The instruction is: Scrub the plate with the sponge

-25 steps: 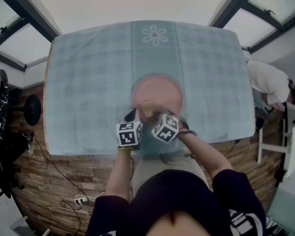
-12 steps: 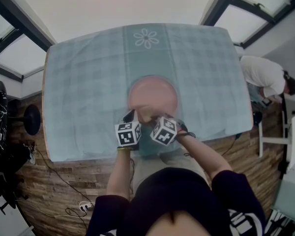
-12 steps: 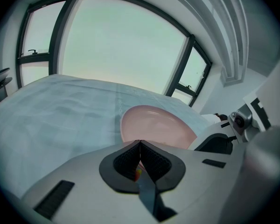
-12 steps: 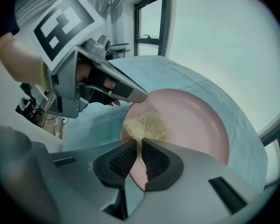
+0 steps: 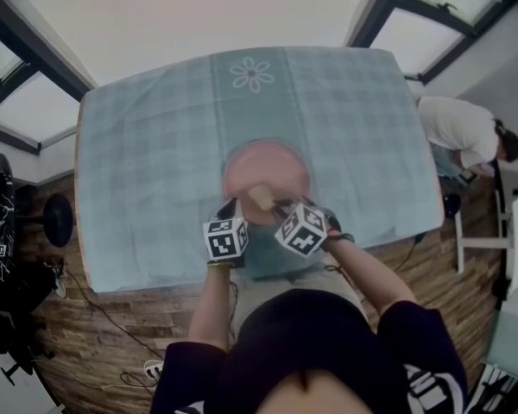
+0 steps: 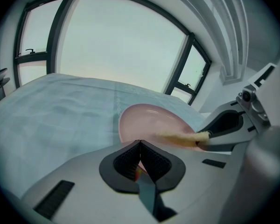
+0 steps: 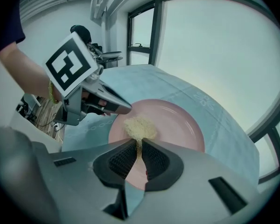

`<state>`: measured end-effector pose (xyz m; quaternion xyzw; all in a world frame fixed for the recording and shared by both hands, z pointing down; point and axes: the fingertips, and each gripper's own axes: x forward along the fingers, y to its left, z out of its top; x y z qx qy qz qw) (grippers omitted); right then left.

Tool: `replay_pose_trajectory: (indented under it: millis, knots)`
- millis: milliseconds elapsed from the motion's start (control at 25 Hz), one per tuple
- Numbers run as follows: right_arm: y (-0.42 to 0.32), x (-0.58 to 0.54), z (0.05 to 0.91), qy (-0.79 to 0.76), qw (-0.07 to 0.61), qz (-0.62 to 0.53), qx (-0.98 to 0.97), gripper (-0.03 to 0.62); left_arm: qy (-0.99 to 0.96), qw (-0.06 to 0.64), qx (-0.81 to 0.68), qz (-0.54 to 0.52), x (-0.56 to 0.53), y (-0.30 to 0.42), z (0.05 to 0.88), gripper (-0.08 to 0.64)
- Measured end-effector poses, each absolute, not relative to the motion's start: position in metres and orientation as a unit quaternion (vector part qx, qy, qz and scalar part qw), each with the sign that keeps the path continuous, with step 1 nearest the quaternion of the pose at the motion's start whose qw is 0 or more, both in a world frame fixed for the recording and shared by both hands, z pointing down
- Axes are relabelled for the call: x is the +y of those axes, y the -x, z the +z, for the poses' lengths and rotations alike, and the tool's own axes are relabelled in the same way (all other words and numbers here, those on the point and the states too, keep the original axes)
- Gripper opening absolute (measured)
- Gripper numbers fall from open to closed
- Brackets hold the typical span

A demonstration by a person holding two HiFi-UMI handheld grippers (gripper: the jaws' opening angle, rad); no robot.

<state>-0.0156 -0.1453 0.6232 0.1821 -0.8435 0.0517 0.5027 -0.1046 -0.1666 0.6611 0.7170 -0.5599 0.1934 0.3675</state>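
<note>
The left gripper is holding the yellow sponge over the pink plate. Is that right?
Not quite. It is the right gripper that holds the yellow sponge over the pink plate. The right gripper view shows the sponge pinched between that gripper's jaws. The left gripper is clamped on the plate's near rim instead.

Your head camera looks steeply down on the pale blue checked tablecloth (image 5: pixel 155 145). Cameras on your left gripper (image 6: pixel 139 146) and right gripper (image 7: pixel 139 147) sit low and close, converging on the round pink plate (image 5: pixel 268 169), which all three views seem to share.
</note>
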Motion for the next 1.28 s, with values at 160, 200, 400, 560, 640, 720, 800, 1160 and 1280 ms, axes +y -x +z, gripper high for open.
replay_pose_trajectory:
  millis: [160, 200, 400, 560, 640, 720, 800, 1160, 1280]
  knots:
    - [0.007, -0.173, 0.608, -0.215, 0.488, 0.046, -0.845, 0.044, -0.716, 0.37, -0.56, 0.192, -0.166, 0.105, 0.66, 0.008]
    - [0.004, -0.181, 0.607, -0.222, 0.489, 0.041, -0.843, 0.044, -0.715, 0.372, -0.56, 0.191, -0.166, 0.106, 0.66, 0.008]
    - [-0.007, -0.222, 0.614, -0.249, 0.508, 0.008, -0.824, 0.044, -0.717, 0.376, -0.556, 0.188, -0.168, 0.104, 0.659, 0.008]
    - [-0.011, -0.244, 0.625, -0.255, 0.534, -0.023, -0.806, 0.044, -0.714, 0.383, -0.556, 0.186, -0.167, 0.105, 0.66, 0.008]
    - [-0.012, -0.252, 0.63, -0.256, 0.543, -0.033, -0.799, 0.044, -0.713, 0.383, -0.557, 0.185, -0.168, 0.105, 0.659, 0.008]
    - [-0.013, -0.257, 0.636, -0.254, 0.551, -0.04, -0.794, 0.044, -0.712, 0.383, -0.559, 0.183, -0.169, 0.106, 0.659, 0.008]
    - [-0.012, -0.258, 0.643, -0.248, 0.559, -0.047, -0.79, 0.044, -0.71, 0.385, -0.561, 0.181, -0.169, 0.107, 0.66, 0.008]
    - [-0.006, -0.254, 0.667, -0.203, 0.593, -0.05, -0.778, 0.044, -0.708, 0.387, -0.563, 0.18, -0.173, 0.109, 0.659, 0.008]
    - [-0.005, -0.25, 0.67, -0.197, 0.594, -0.037, -0.779, 0.044, -0.708, 0.386, -0.563, 0.18, -0.174, 0.109, 0.659, 0.008]
